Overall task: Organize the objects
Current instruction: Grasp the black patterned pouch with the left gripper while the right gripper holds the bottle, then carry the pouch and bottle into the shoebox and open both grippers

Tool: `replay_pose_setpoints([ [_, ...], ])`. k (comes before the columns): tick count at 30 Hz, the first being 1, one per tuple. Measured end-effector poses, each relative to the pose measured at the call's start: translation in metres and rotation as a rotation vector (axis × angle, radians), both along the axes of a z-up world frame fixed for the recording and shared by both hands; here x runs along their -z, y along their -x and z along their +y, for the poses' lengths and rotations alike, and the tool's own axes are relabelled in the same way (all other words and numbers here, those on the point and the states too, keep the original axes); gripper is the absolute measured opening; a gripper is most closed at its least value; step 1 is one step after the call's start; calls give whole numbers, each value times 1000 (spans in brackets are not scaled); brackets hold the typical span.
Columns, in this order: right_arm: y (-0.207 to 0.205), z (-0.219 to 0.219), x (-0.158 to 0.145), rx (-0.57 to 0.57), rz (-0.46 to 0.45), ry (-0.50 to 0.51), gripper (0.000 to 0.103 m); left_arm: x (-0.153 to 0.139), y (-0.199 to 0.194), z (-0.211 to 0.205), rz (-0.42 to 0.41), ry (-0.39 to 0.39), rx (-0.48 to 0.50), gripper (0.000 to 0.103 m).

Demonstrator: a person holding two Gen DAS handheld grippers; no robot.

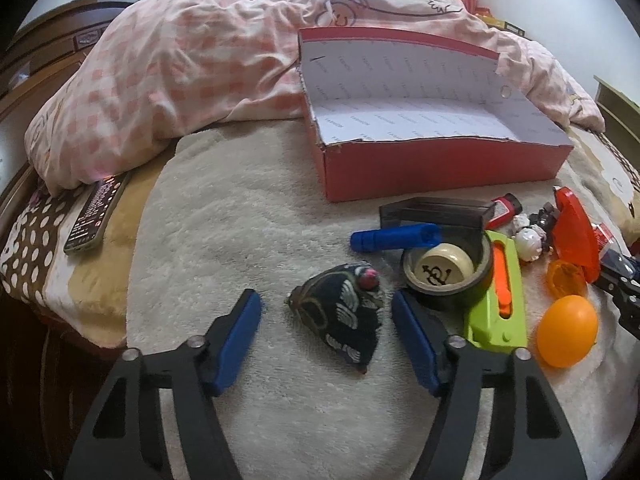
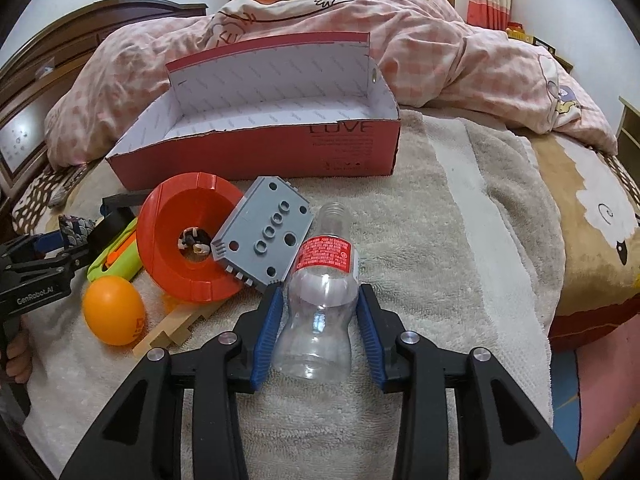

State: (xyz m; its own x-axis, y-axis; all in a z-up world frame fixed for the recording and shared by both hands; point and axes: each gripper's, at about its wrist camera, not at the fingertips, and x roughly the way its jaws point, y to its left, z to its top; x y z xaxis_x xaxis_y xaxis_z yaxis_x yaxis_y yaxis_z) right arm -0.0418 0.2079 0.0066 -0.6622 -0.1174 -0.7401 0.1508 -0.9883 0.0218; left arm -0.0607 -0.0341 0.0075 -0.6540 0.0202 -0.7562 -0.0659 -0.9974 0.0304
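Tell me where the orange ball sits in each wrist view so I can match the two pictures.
Left wrist view: the orange ball lies at lower right, just right of the green toy.
Right wrist view: the orange ball lies at lower left, below the green toy and left of the orange-red disc.
Shared landmark: the open red box behind the clutter.

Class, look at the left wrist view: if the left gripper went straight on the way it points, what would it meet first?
Most likely the dark patterned pouch, lying on the towel between the left gripper jaws, which do not touch it.
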Motion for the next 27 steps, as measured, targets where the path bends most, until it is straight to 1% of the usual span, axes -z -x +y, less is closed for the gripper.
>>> replay_pose_setpoints([
  [3,-1,-1,0,1,5,-14,38,-1,-3,4,9,-2,22,51],
  [5,-1,-2,1,3,7,-20,37,-1,-4,7,17,9,30,47],
  [6,-1,-2,1,4,8,-20,35,-1,-4,8,17,9,37,42],
  [7,-1,-2,1,8,9,-20,34,-1,-4,8,17,5,40,41],
  [11,-1,-2,0,13,11,-15,31,-3,-5,5,13,-19,35,38],
  [18,-4,2,-6,4,18,23,30,-11,-11,-3,7,-92,32,36],
  [24,-11,-2,-19,-21,54,35,30,-28,-23,1,47,-102,45,36],
  [27,-15,-4,-26,-28,71,37,30,-39,-26,5,73,-93,57,36],
])
